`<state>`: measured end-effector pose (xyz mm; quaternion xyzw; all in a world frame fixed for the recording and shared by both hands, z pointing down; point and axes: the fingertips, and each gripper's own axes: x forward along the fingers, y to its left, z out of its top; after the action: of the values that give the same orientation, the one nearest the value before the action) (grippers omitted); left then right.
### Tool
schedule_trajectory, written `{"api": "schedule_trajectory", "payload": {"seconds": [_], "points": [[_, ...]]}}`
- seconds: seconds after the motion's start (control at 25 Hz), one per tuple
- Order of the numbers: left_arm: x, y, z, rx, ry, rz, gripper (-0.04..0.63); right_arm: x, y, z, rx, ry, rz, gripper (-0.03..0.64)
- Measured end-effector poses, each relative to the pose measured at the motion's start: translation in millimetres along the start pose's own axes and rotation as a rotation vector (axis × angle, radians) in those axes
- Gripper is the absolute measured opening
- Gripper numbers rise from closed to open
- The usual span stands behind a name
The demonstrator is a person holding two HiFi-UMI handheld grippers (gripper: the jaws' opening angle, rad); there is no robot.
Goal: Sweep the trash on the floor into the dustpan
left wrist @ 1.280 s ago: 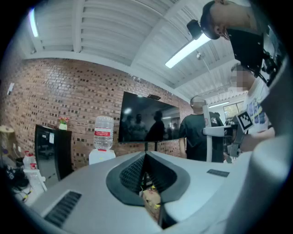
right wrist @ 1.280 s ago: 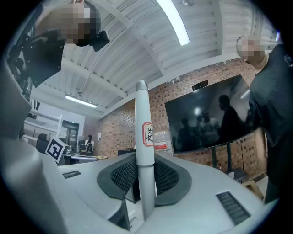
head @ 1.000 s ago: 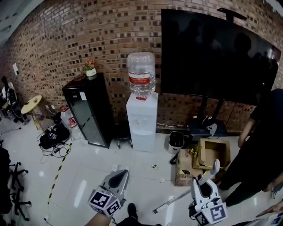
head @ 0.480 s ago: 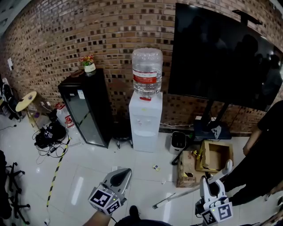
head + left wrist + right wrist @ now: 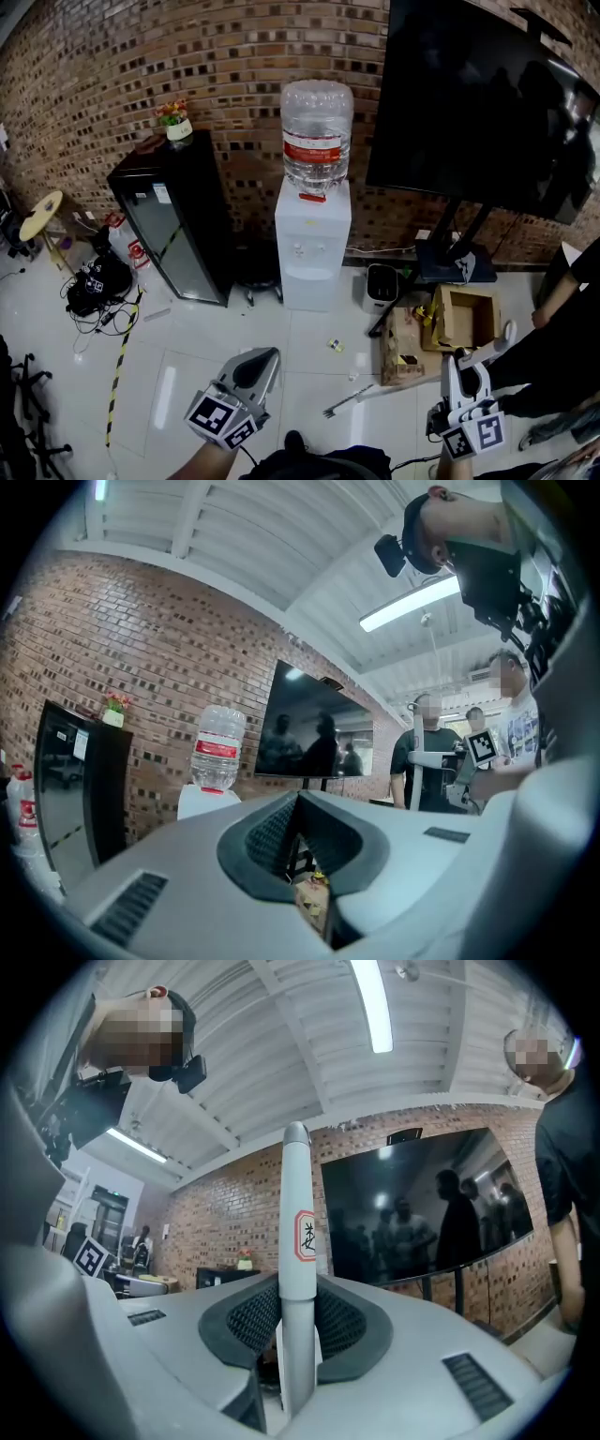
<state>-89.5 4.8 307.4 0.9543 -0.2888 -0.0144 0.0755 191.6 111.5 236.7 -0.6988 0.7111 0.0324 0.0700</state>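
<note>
While the right gripper point(image 5: 466, 377) clamped the broom handle point(image 5: 296, 1269), trash point(image 5: 330, 345) lay ahead-left of it, probably nearer the closed, empty left gripper point(image 5: 257, 362).

A brick wall point(image 5: 234, 56), white tile floor point(image 5: 187, 347), water dispenser point(image 5: 312, 244), dark screen point(image 5: 478, 103).

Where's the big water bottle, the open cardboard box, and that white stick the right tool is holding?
Water bottle point(image 5: 316, 155): head view, on its red label.
Cardboard box point(image 5: 466, 321): head view, on its open inside.
White stick point(image 5: 296, 1177): right gripper view, on the shaft above its sticker.
</note>
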Motion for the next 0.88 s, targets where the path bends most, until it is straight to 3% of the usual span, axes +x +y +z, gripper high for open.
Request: {"api": "schedule_trajectory", "payload": {"seconds": [0.32, 0.48, 0.68, 0.88], "points": [[39.2, 10.3, -9.6, 0.002, 0.010, -0.009, 0.006, 49.0, -25.1, -37.9, 0.022, 0.029, 0.056, 0.098], [56.2, 15.9, -20.6, -0.018, 0.024, 0.096, 0.006, 65.5, -42.0, -65.3, 0.039, 0.067, 0.119, 0.098], [83.0, 10.5, -25.6, -0.034, 0.014, 0.180, 0.006, 81.3, -84.7, -84.5, 0.058, 0.124, 0.131, 0.098], [116.8, 13.5, -48.3, -0.078, 0.029, 0.249, 0.006, 100.8, -118.7, -98.3, 0.066, 0.126, 0.203, 0.098]]}}
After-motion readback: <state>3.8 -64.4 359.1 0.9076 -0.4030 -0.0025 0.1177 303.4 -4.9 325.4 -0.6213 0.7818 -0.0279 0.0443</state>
